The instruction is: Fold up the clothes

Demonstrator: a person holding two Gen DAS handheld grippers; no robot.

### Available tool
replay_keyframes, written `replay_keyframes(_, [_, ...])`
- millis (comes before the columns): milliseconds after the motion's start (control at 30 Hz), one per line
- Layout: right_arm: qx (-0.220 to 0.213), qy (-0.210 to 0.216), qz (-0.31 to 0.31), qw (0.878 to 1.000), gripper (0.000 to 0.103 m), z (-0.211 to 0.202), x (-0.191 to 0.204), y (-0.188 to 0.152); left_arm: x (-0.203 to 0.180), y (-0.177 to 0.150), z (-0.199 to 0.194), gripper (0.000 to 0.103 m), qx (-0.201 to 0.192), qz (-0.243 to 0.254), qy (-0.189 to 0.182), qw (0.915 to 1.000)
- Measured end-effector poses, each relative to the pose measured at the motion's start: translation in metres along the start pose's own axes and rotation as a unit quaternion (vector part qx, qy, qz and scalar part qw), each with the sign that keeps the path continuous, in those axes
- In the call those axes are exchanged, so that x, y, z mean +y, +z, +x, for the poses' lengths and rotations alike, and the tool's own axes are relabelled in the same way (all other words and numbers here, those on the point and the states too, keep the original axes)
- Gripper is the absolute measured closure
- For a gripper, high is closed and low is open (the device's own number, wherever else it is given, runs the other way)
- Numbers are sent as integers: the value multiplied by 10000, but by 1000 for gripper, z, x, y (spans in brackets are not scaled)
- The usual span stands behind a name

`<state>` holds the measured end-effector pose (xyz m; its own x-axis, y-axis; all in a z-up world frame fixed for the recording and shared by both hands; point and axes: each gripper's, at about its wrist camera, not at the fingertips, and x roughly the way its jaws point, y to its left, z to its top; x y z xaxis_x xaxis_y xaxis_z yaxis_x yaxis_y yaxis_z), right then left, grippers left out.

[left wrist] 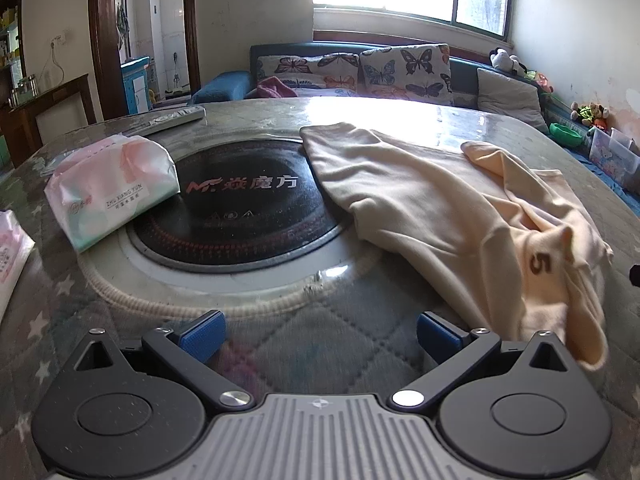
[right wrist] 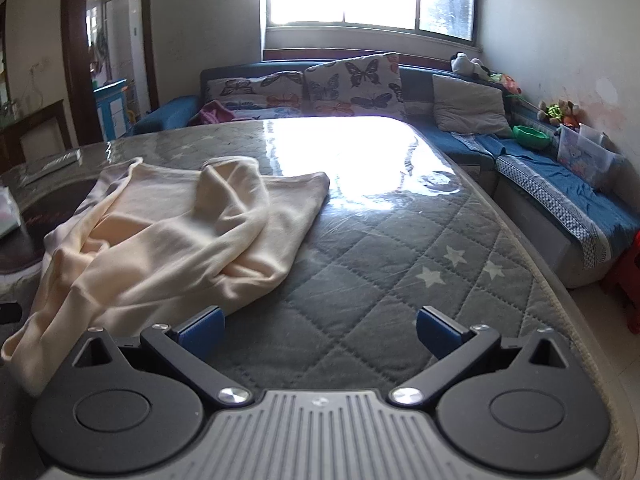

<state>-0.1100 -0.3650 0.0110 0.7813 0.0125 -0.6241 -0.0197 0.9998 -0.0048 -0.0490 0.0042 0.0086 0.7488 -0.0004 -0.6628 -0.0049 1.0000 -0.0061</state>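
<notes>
A cream garment [left wrist: 460, 216] with a brown "5" on it lies crumpled on the quilted grey table cover [left wrist: 312, 344], to the right of my left gripper [left wrist: 320, 334]. That gripper is open, its blue pads wide apart over bare cover. In the right wrist view the same garment [right wrist: 168, 236] spreads to the left of my right gripper [right wrist: 320, 330], which is also open with nothing between its pads. The garment's near edge lies just beside the right gripper's left fingertip [right wrist: 202, 330].
A round black cooktop [left wrist: 240, 208] is set into the table, with a tissue pack [left wrist: 110, 190] on its left rim and a remote [left wrist: 172, 118] behind. A sofa with butterfly cushions [right wrist: 352, 84] and toys runs along the far and right sides. The table's right edge [right wrist: 560, 300] is close.
</notes>
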Motion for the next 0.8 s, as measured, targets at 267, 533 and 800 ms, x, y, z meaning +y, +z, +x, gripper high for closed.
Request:
replay_keyframes(267, [104, 251, -70, 9996, 0, -20, 17, -15, -8, -11, -22, 0, -21, 86, -1, 10000])
replay_keyframes(533, [173, 326, -424, 9984, 0, -35, 37, -26, -17, -25, -43, 0, -26, 245, 55, 9997])
replay_keyframes(800, [233, 425, -547, 9973, 0, -46, 46, -33, -26, -33, -52, 0, 93, 366, 97, 9992])
